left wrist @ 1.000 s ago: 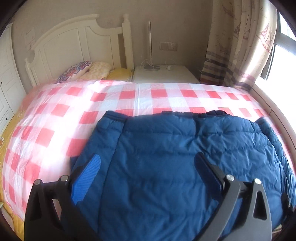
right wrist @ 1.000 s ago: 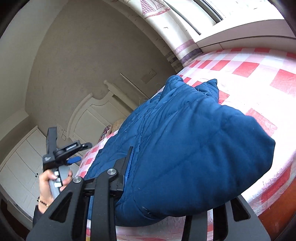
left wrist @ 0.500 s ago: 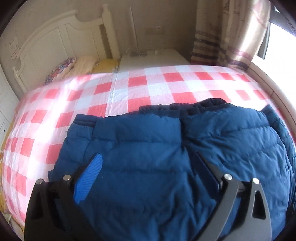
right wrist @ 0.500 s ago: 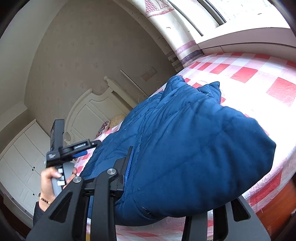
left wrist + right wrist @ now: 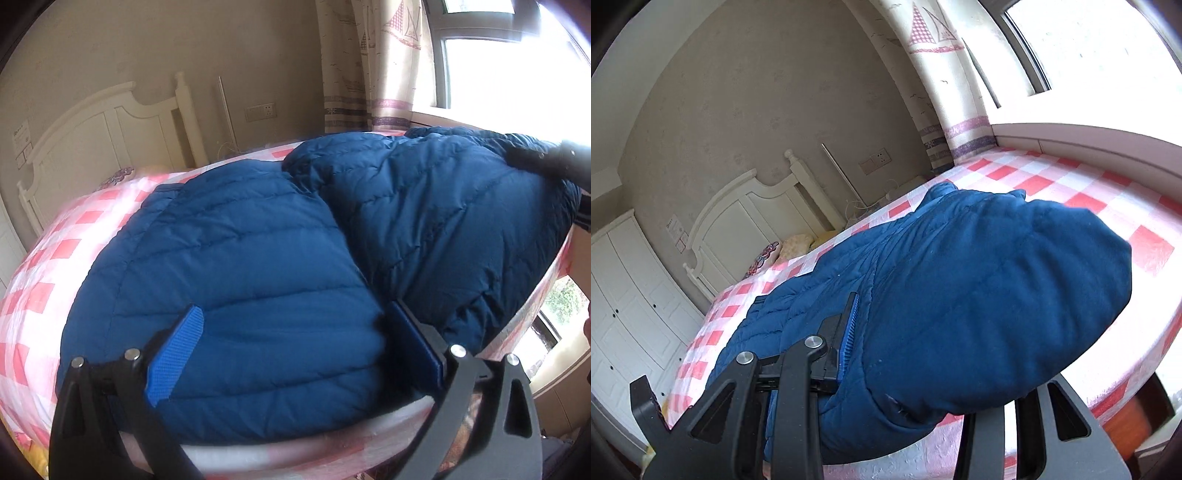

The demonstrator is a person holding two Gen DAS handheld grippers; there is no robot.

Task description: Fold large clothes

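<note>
Left gripper gapes wide astride the jacket hem, pads clear, seemingly poised to pinch; right gripper clamps a lifted flap for folding; jacket sprawls across the bed.

Right gripper clamped on blue puffer jacket, its lifted fold bulging toward three o'clock over checked bedspread.

Bed: red-and-white checked cover, white headboard.
Jacket: blue, quilted, lying along near edge, partly lifted.
Pillows: at head end, against headboard.
</note>
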